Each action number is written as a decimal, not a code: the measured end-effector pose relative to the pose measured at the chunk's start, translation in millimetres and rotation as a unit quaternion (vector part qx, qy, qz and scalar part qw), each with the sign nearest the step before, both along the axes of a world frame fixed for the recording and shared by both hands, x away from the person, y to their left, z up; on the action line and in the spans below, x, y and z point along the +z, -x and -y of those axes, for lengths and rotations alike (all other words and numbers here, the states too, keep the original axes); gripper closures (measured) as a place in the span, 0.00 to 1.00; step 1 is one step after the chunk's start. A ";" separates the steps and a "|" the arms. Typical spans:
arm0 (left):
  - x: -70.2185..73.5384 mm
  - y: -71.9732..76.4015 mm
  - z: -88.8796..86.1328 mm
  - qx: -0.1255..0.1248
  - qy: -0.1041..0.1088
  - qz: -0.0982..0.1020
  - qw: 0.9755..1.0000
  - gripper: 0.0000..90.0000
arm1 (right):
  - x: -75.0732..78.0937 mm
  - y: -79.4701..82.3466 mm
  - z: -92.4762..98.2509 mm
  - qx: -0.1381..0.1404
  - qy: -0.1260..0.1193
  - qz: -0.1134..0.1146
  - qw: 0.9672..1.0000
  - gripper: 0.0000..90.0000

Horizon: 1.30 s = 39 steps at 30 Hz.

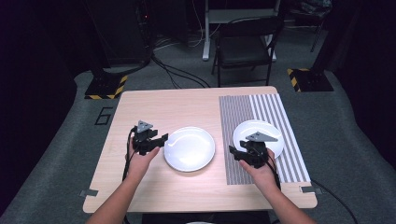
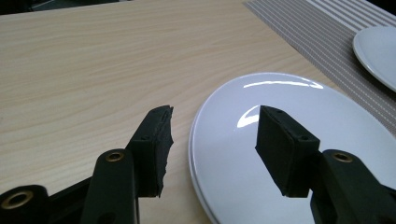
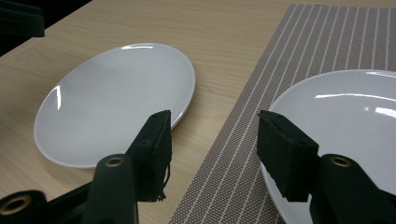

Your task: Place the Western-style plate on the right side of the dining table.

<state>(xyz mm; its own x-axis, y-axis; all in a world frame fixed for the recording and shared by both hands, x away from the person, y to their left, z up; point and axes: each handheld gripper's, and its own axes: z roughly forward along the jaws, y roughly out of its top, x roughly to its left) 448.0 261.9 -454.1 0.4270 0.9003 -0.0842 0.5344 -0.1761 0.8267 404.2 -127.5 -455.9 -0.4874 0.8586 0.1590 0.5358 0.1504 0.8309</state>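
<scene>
Two white plates on the wooden table (image 1: pixel 140 107); both hold nothing. Centre plate (image 1: pixel 189 148) lies on bare wood; right plate (image 1: pixel 259 135) lies on the striped placemat (image 1: pixel 243 116).

Left gripper (image 1: pixel 159 141) sits just beside the centre plate's left rim. In the left gripper view its jaws stand apart, one over the wood, one over the plate (image 2: pixel 289 154), rim between them, pads not pressing.

Right gripper (image 1: pixel 235 153) is at the right plate's near-left edge; jaws apart, straddling the rim (image 3: pixel 355 135), nothing gripped.

A "6" (image 1: pixel 103 115) is marked on the floor left of the table.
</scene>
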 end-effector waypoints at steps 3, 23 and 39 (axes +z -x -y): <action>-5.6 5.0 -4.6 0.001 -0.001 -0.003 1.000 0.50 | -2.2 2.7 -4.3 0.009 0.003 0.003 1.000 0.50; -34.5 13.0 -29.4 0.012 0.017 -0.032 0.999 0.48 | -31.0 21.1 -29.2 0.076 0.026 -0.007 0.997 0.50; -50.0 11.3 -29.1 0.004 0.009 -0.054 0.999 0.49 | -48.3 26.8 -35.7 0.086 0.037 -0.010 0.996 0.50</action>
<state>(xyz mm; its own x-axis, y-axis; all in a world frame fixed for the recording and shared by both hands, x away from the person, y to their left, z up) 436.7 291.0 -504.1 0.4075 0.9017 -0.1448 0.6212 -0.1575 0.7676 377.4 -91.8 -504.2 -0.6262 0.7718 0.1103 0.5131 0.3015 0.8036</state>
